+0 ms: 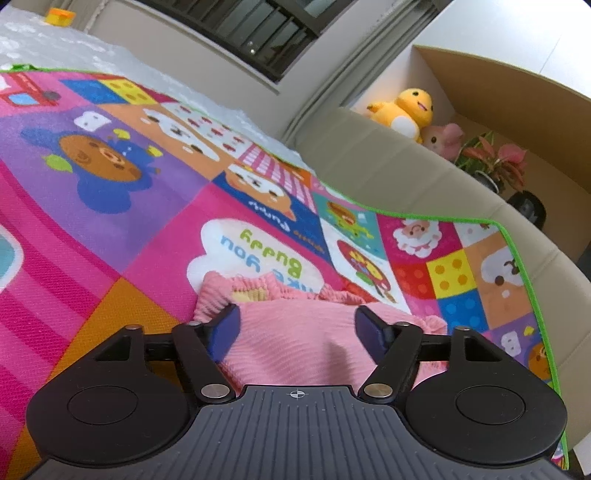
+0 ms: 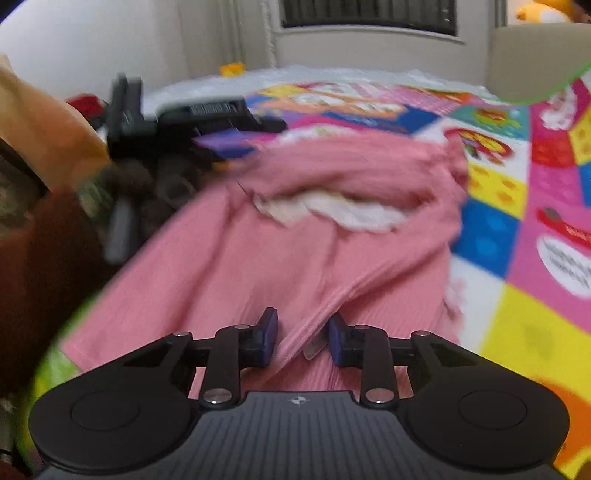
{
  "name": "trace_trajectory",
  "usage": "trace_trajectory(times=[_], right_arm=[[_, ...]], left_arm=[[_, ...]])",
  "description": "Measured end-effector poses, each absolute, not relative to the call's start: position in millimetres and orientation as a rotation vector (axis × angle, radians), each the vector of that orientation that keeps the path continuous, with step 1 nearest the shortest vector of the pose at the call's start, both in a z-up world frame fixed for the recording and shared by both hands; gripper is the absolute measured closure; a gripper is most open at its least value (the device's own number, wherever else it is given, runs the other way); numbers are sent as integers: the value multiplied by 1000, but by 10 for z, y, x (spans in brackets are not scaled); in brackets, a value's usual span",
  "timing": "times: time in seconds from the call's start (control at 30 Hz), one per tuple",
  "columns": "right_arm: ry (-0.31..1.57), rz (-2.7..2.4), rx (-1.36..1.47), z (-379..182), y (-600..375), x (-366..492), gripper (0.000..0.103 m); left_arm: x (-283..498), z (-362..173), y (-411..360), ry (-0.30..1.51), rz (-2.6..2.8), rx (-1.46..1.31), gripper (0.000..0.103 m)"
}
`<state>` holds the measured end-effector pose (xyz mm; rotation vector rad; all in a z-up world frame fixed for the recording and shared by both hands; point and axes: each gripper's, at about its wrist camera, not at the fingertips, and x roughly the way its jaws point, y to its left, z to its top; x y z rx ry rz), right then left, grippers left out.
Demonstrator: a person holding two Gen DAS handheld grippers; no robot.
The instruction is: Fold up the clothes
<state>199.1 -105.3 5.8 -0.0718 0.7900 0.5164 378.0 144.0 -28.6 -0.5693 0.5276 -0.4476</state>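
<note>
Two splayed grippers, left (image 1: 297, 326) and right (image 2: 303, 338), over ribbed pink garment (image 2: 258, 266).

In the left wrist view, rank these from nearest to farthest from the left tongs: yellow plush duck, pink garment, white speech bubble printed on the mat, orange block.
1. Pink garment, between the fingers of the left tongs.
2. White speech bubble, on the mat just beyond the garment.
3. Yellow plush duck, upper right, behind the beige headboard.
4. Orange block, far upper left corner.

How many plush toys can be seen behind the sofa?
2: a yellow plush toy behind the sofa back, and a pink plush toy touching its right side. Others may be hidden.
</note>
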Motion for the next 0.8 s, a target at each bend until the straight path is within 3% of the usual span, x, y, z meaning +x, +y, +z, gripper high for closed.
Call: trace_trajectory(times=[0.17,0.33,0.47,0.57,0.63,0.8], right_arm=[[660,532,-56,440,-1322,2282,73],[577,443,-86,591,-1603,2928,73],[578,387,-99,415,-1714,3548,73],[676,333,-111,7,-1751,3919,73],[727,317,-101,-231,-1796,4055,72],[674,358,-83,29,-1862,3976,70]], left_arm=[[3664,-157,1458,570,-402,-563,14],[3608,-82,1513,673,-398,-591,20],[3733,-49,1465,753,-383,-563,20],[3848,-85,1363,786,-337,-436,28],[3855,-88,1349,793,-343,-394,29],[3921,24,1447,789,-355,-419,28]])
